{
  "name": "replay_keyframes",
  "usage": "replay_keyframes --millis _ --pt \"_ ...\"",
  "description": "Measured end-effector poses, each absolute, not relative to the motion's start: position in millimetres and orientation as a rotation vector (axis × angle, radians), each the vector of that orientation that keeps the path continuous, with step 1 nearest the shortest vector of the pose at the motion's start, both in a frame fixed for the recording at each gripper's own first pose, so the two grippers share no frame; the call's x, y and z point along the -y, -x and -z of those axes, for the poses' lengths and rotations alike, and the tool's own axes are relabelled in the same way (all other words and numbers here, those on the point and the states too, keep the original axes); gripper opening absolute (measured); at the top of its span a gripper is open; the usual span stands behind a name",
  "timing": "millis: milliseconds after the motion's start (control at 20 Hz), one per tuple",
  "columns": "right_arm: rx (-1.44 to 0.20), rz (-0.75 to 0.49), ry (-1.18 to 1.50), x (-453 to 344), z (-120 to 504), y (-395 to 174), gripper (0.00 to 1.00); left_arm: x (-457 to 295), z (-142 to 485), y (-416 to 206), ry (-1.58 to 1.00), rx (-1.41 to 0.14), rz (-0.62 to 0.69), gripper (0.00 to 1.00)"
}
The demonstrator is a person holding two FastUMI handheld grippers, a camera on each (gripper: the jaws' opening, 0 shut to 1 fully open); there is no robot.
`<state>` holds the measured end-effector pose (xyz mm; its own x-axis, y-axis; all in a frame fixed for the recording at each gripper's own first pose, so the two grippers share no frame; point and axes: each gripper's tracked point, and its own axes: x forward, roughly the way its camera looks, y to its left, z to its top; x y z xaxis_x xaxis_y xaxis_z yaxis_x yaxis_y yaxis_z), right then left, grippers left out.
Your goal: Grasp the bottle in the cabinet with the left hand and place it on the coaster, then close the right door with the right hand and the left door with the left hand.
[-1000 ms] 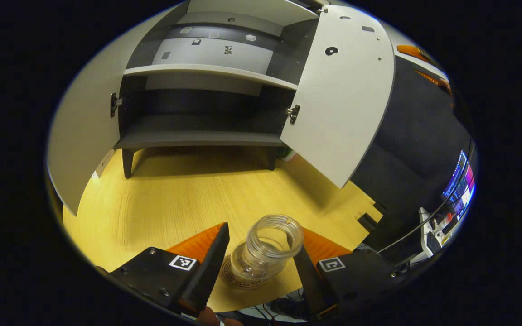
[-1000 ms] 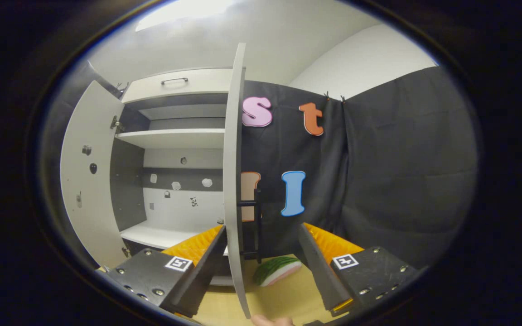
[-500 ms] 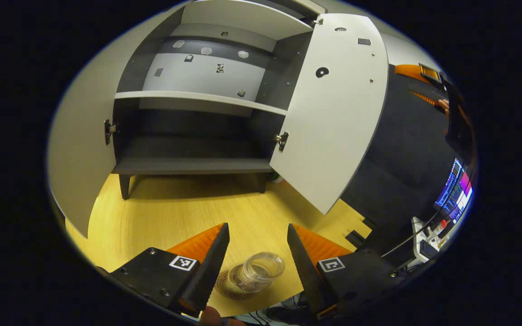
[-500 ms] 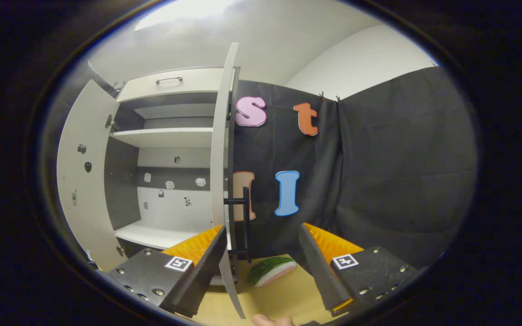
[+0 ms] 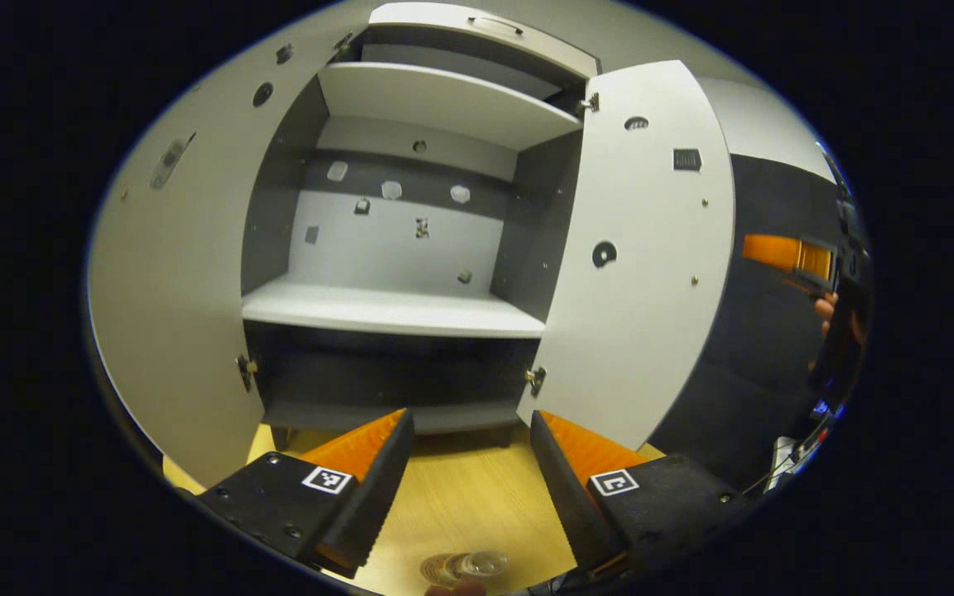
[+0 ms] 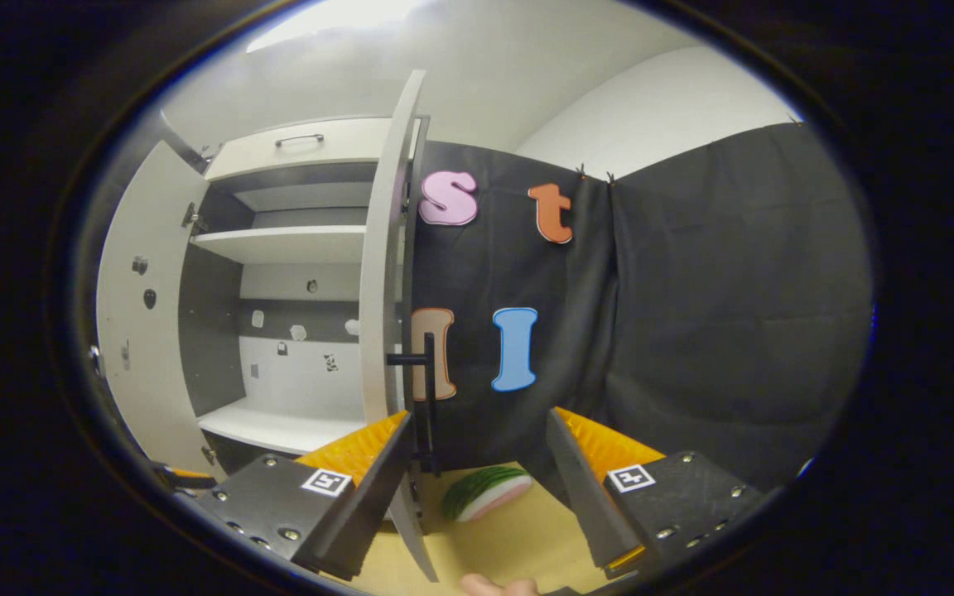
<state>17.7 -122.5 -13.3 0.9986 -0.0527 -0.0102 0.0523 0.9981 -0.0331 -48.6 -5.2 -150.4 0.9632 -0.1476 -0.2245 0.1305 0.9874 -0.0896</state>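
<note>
Left gripper [image 5: 469, 447] raised, jaws apart

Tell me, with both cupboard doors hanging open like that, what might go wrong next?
The right door is edge-on just ahead of the open right hand-held gripper, so a push could glance off its edge or catch the black handle. The watermelon slice on the table lies near that door's foot. The open left hand-held gripper could clip the glass bottle below it while reaching for the left door.
</note>
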Motion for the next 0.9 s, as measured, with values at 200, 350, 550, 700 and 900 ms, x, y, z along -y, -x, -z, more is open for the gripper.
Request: replay_keyframes --millis 200,350,550,700,900 --pt "-0.003 0.054 0.034 121.7 12.5 -24.4 0.96 -11.8 95.8 41.7 0.049 -0.157 0.057 0.95" --pt "0.002 0.051 0.028 122.4 9.4 -30.6 0.95 -16.2 69.0 42.2 0.083 -0.143 0.039 0.95" --pt "-0.004 0.03 0.018 120.4 10.8 -38.2 0.96 -34.4 43.3 47.8 0.081 -0.126 -0.014 0.95" --pt "-0.015 0.01 0.02 116.2 12.7 -42.3 0.97 -51.0 25.2 54.9 0.05 -0.097 -0.061 0.95" --pt "-0.035 -0.019 0.028 114.7 15.2 -45.2 0.96 -64.7 13.4 66.9 0.037 -0.085 -0.097 0.95"
